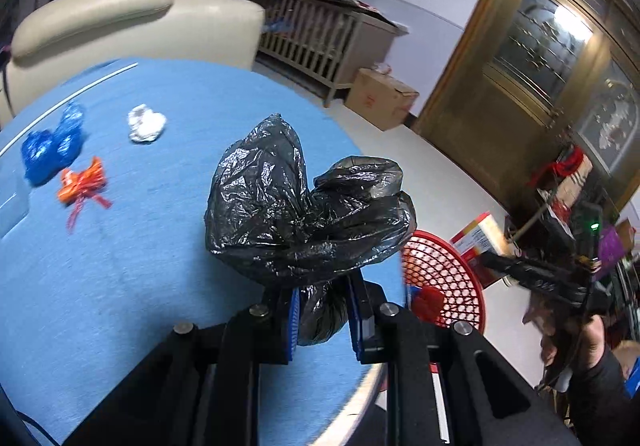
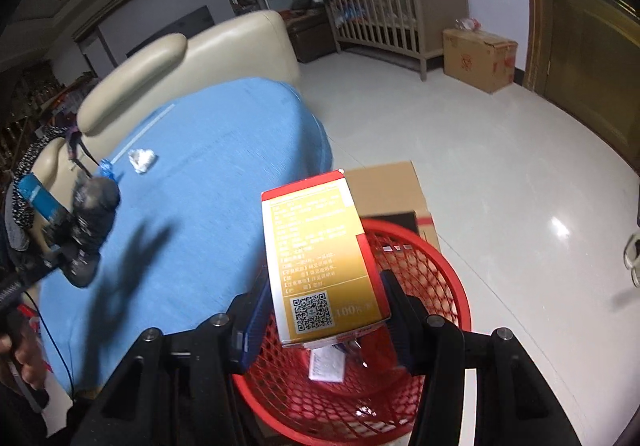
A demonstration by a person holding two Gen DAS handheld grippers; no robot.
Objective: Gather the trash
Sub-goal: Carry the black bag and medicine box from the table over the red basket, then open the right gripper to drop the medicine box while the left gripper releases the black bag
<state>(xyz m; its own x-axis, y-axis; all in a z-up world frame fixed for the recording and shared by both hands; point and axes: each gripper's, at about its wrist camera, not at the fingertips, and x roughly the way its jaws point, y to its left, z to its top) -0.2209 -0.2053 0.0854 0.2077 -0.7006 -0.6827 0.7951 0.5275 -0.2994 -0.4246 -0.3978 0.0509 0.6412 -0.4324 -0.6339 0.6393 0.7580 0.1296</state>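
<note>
My left gripper [image 1: 322,320] is shut on a crumpled black plastic bag [image 1: 304,202] and holds it above the blue table [image 1: 160,278], near its right edge. My right gripper [image 2: 320,310] is shut on a gold and red carton [image 2: 320,254] and holds it over the red mesh basket [image 2: 424,278], which also shows in the left wrist view [image 1: 444,282]. On the table lie a blue plastic wad [image 1: 52,144], an orange wrapper [image 1: 82,182] and a white crumpled paper [image 1: 146,124], also in the right wrist view [image 2: 141,159].
The basket stands on the floor beside the table, with a few scraps inside [image 2: 328,364]. A brown cardboard box [image 2: 388,194] sits behind it. A cream sofa [image 1: 120,18] borders the table's far side. A crib [image 2: 396,10] and another cardboard box [image 2: 478,58] stand by the wall.
</note>
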